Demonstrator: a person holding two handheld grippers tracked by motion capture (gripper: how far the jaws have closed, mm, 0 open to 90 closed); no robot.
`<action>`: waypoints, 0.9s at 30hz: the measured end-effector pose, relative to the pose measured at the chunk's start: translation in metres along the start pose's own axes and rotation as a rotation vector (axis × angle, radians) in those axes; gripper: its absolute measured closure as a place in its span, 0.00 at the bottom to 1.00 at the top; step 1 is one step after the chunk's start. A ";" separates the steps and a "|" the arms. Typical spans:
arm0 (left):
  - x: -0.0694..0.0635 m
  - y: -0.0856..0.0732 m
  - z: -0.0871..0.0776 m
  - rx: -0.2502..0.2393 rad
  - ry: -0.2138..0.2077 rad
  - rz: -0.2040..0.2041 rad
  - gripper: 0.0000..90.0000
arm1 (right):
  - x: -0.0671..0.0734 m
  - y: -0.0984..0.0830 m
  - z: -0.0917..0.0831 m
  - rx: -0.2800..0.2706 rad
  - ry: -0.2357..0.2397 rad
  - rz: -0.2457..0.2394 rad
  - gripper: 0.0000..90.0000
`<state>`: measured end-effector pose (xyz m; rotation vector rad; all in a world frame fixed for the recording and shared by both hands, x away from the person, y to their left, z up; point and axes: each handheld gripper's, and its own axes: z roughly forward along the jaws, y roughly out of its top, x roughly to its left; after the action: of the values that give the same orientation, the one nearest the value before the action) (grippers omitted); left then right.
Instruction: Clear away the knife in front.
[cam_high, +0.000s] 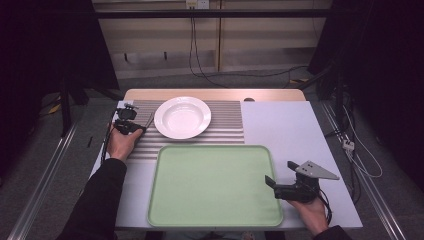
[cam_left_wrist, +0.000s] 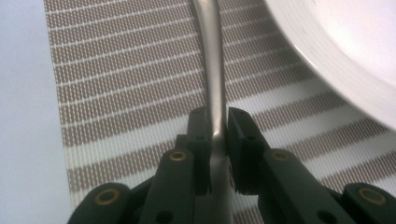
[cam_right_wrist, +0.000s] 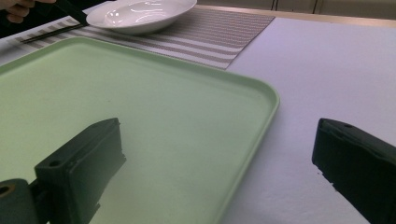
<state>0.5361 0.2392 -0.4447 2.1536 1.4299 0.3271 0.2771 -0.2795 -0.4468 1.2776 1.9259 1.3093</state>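
My left gripper (cam_high: 141, 128) is shut on the handle of a metal utensil (cam_high: 149, 119), at the left of a striped placemat (cam_high: 225, 125). In the left gripper view the pads pinch the flat steel handle (cam_left_wrist: 214, 70), which runs away from the jaws over the placemat (cam_left_wrist: 130, 70); its far end is cut off, so I cannot tell which kind of utensil it is. A white deep plate (cam_high: 182, 117) sits just right of it. My right gripper (cam_high: 280, 172) stands open over the right rim of a green tray (cam_high: 210, 185), with nothing between its jaws.
White table surface (cam_high: 285, 125) lies to the right of the placemat and tray. In the right gripper view the tray (cam_right_wrist: 140, 102) is bare, with the plate (cam_right_wrist: 140, 14) and placemat (cam_right_wrist: 219, 37) beyond it. Dark frames and cables surround the table.
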 end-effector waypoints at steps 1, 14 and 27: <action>0.000 -0.002 -0.002 0.007 -0.005 -0.001 0.89 | 0.000 0.000 0.000 0.000 0.003 -0.001 0.02; -0.006 -0.018 -0.015 0.024 -0.041 0.028 0.87 | 0.001 0.000 0.000 0.004 0.000 -0.005 0.02; -0.007 -0.005 -0.005 0.025 -0.031 0.029 0.85 | 0.001 0.000 0.000 0.003 0.006 -0.002 0.02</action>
<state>0.5269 0.2357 -0.4432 2.1917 1.3940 0.2859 0.2773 -0.2786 -0.4467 1.2739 1.9340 1.3105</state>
